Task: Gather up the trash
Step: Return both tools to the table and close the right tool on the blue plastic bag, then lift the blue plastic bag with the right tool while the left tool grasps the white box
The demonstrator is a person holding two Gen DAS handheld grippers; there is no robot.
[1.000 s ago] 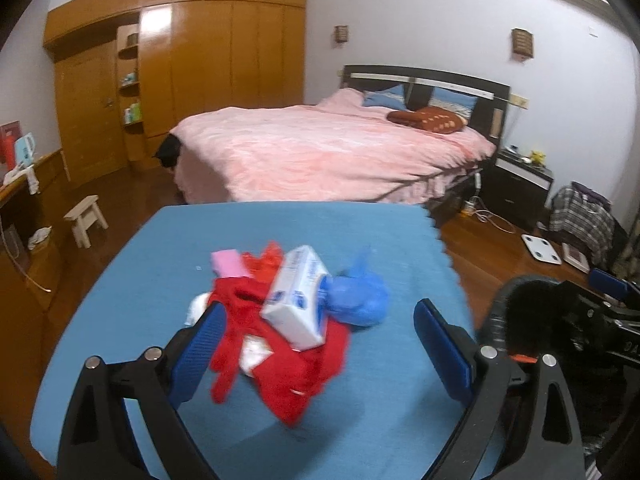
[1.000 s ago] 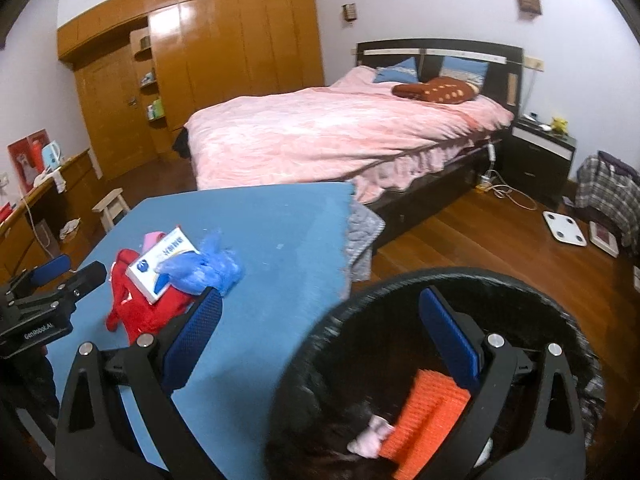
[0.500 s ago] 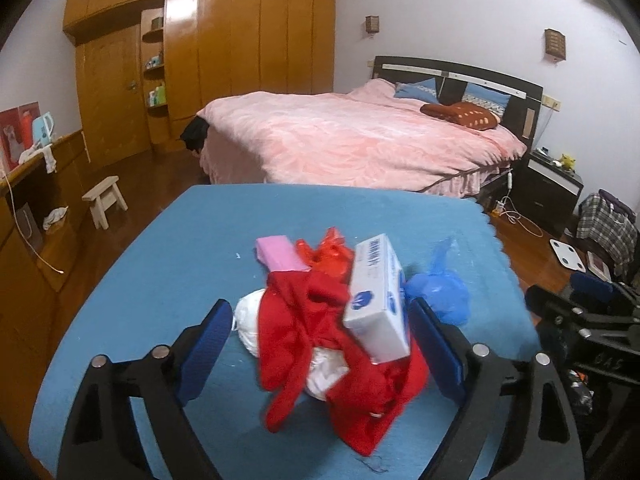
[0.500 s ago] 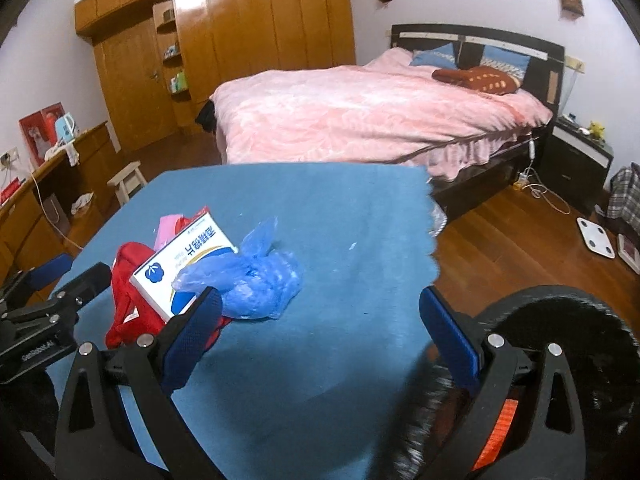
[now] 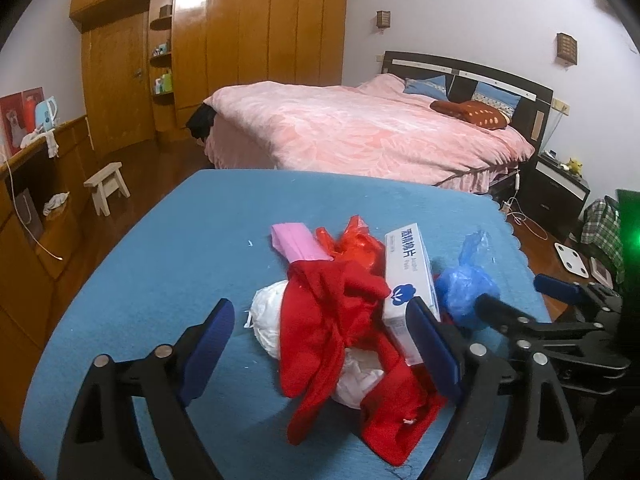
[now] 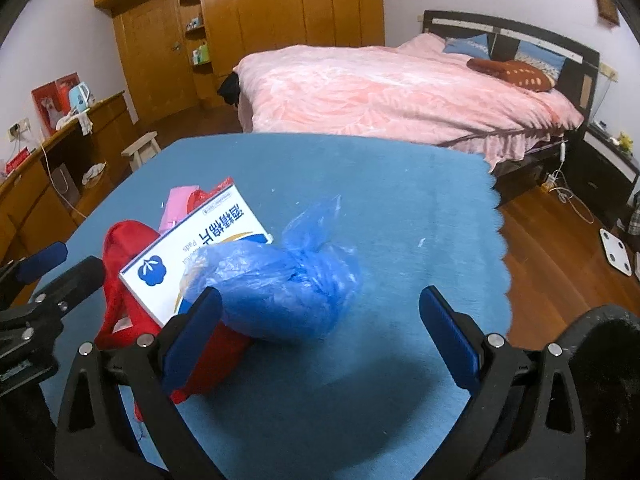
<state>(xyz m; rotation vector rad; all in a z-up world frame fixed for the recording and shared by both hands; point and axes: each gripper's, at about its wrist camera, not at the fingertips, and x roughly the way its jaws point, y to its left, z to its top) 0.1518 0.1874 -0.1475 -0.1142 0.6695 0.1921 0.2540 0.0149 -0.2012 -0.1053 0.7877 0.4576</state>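
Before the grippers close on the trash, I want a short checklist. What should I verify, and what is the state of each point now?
1. Right gripper open: ok, jaws stand wide.
2. Blue bag between the right fingers: ok, though it sits nearer the left finger, with a gap to the other.
3. Left gripper open: ok.
4. Left gripper takes one item only: not ok; red cloth, white wad and box all lie around its span.
5. Box free of the bag: cannot tell; they overlap in the right wrist view.
6. Bin within reach: ok, its rim shows beside the right gripper.
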